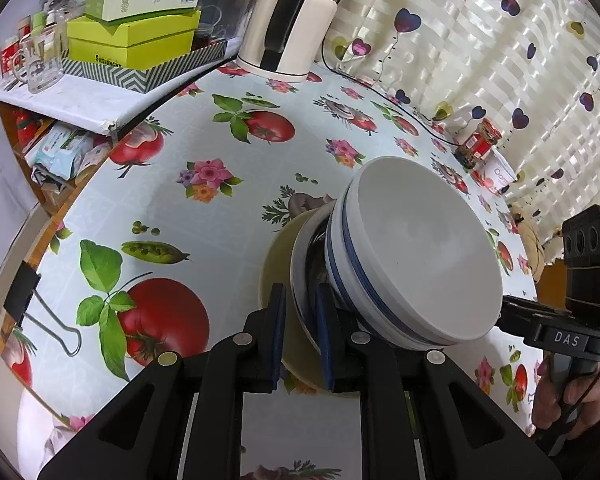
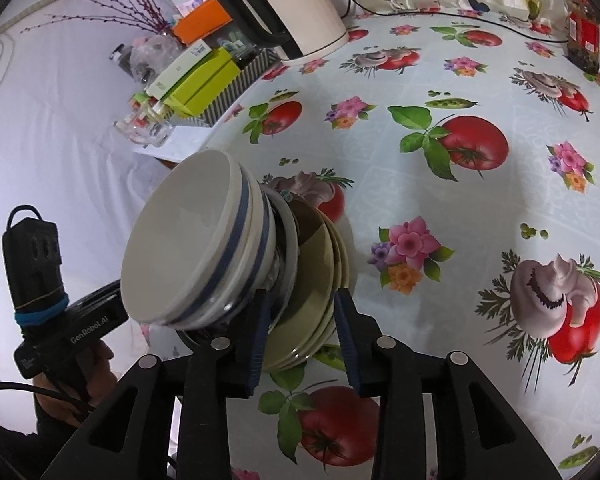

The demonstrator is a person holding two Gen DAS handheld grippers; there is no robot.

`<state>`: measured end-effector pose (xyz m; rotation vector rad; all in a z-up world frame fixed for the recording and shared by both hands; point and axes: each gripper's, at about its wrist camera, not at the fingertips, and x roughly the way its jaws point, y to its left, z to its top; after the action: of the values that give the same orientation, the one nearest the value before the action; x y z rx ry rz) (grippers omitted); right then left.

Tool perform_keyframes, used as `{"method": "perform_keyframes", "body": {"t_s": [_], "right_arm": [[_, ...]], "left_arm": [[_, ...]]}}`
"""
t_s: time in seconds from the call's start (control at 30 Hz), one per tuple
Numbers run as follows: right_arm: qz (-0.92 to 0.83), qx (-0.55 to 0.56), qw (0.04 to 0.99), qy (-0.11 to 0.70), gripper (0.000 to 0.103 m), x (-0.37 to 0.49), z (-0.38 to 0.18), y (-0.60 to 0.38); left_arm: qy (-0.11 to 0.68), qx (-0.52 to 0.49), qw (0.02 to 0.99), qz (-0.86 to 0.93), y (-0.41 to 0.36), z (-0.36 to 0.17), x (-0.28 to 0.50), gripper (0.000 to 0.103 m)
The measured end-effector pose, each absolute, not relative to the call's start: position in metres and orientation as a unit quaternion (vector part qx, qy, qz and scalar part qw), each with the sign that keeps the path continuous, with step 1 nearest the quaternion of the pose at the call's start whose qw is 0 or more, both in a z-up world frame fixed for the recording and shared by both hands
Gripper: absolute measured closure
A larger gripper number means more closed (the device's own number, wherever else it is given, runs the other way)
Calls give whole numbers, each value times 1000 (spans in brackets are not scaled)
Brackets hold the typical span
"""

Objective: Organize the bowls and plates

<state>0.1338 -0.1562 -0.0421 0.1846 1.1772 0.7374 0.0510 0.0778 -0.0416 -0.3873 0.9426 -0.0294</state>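
A stack of crockery sits on the surface (image 2: pixel 440 240): white bowls (image 1: pixel 424 256) with a blue band around the outside, nested on top of a dark-glazed dish, all resting on a pile of pale olive plates (image 2: pixel 320 292). The stack looks already gathered, so I judge the task to be at the letting-go stage, with both tools at the pile's edges.

The left hand-held gripper (image 1: pixel 300 332) has its blue-padded jaws narrowly parted around the plate rims; a sliver of gap shows on at least one side, so it seems to be loosening rather than clamping. The right hand-held gripper (image 2: pixel 300 336) stands somewhat wider, straddling the olive plate edges with visible space at the right pad.

The next move probably calls for opening a little more and drawing straight back, without dragging the rims, since glazed ceramic is smooth, hard and slips readily, and the bowls ride high on a narrow foot.

Beyond the stack, the surface wears a glossy plastic cloth printed with tomatoes, flowers and mushrooms. A cream electric kettle (image 2: pixel 300 12) stands well apart, near cardboard boxes (image 1: pixel 136 36).
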Motion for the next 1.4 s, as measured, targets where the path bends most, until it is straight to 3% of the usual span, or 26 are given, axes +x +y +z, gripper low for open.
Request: {"method": "perform_keyframes", "body": {"t_s": [0.3,0.87,1.4], "right_arm": [[343,80,770,532,67,121,-35,-161],[339,-18,814,471,45,64,3,-144],[326,-65,831,445,38,22,10,-141]], "left_arm": [[441,-160,883,18,75,-28,38,87],[430,-102,896,45,46,-6,2,87],[434,-62,897,49,22,-6,-25,87]]}}
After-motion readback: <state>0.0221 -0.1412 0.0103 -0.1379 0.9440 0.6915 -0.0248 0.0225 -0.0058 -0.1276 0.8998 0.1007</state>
